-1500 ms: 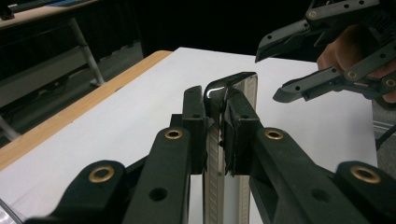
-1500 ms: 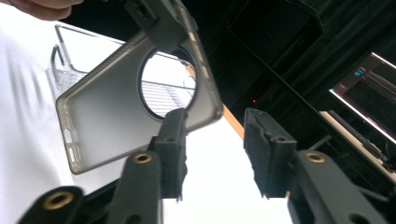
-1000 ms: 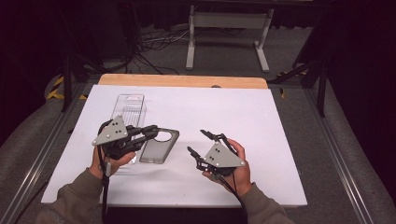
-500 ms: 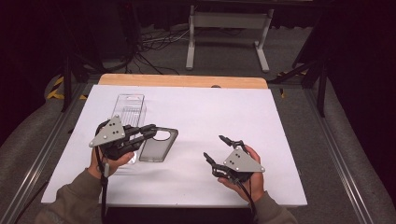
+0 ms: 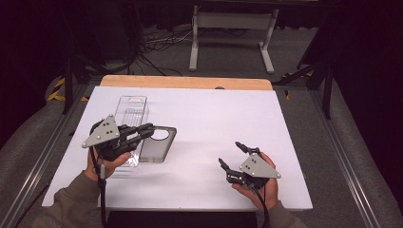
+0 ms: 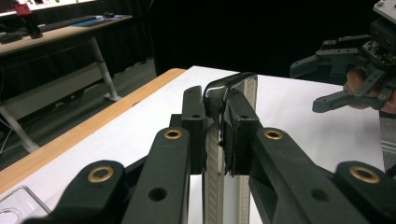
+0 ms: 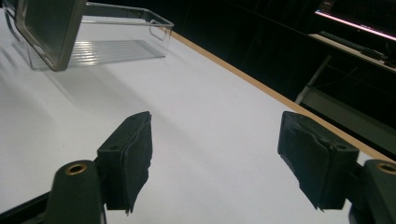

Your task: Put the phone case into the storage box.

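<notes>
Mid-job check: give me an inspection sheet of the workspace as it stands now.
Surface: white table top, wooden strip along the far edge.
Job's things: phone case clamped edge-on in the left gripper; clear plastic bin standing behind it on the table.
Clutter: nothing seen.
Grippers: left gripper shut on the phone case; right gripper near the front right, its jaws wide, just opened further, nothing between them.
Cables: one trails from each gripper toward the person; more lie on the floor beyond the table.
Surroundings: dark room, grey metal stand behind the table.
</notes>
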Demonstrator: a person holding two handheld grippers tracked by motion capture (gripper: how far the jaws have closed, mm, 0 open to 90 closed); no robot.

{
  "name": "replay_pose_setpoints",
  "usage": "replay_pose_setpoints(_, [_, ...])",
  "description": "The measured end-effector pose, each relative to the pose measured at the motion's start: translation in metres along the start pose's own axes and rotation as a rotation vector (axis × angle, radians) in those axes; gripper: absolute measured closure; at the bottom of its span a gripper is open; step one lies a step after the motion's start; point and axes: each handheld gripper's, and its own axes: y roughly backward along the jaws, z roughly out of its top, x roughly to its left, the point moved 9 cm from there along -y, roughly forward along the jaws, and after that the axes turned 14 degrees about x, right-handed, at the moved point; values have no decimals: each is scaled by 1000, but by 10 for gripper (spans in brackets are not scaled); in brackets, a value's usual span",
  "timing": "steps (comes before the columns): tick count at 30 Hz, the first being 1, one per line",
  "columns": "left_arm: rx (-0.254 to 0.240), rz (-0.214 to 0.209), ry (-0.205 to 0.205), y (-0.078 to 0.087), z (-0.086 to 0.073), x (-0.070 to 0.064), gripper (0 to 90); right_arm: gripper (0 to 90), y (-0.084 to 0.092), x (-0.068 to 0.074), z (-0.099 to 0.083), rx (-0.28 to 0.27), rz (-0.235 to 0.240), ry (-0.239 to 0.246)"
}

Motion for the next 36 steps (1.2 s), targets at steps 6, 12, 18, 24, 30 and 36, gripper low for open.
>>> replay_pose_setpoints(6, [-10, 16, 4, 5, 2, 3, 807, 244, 1, -4, -12, 15, -22, 3])
replay_pose_setpoints(12, [-26, 33, 1, 12, 5, 8, 807, 218, 0, -8, -18, 22, -41, -6])
replay_pose_setpoints(18, [-48, 51, 6, 21, 8, 14, 807, 188, -2, -7, -18, 10, -32, -16])
replay_pose_setpoints(24, [-70, 63, 18, 30, 11, 20, 807, 186, -3, -6, -17, 9, -29, -14])
replay_pose_setpoints(30, [-72, 71, 23, 33, 10, 23, 807, 186, -4, -6, -18, 13, -28, -10])
replay_pose_setpoints(36, [-77, 77, 33, 36, 9, 27, 807, 186, -7, -3, -18, 19, -19, 0])
